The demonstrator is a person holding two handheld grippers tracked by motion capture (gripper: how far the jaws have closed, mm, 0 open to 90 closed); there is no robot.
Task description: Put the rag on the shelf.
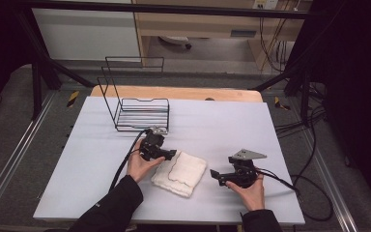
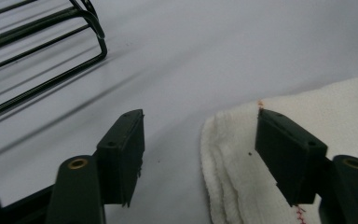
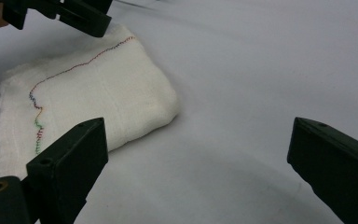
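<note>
We see a folded white cotton cloth (image 1: 179, 172) with a wavy line of coloured stitching lying flat on the pale grey table (image 1: 77, 164), near the front edge and between our two hands; a black wire rack (image 1: 134, 104) stands farther back on the table, to the left of the cloth and well apart from it.

Our left tongs (image 1: 172, 154) sit at the cloth's rear left corner; in the left gripper view (image 2: 200, 154) their two black jaws stand apart, one over bare table and the other over the cloth's edge, with the folded border of the cloth (image 2: 242, 154) between them but not pinched; nothing is clamped.

Our right tongs (image 1: 214, 173) rest low on the table just to the right of the cloth, pointing toward it; in the right gripper view (image 3: 198, 154) the jaws stand wide apart over bare table, the cloth (image 3: 98, 102) lying ahead and to the left of them, untouched; the left tongs (image 3: 81, 18) show at the cloth's far corner there.

We can read no brand, label or writing on the cloth, the rack or the tongs; the stitched line on the cloth runs red, blue and green but forms no letters that we can make out.
</note>
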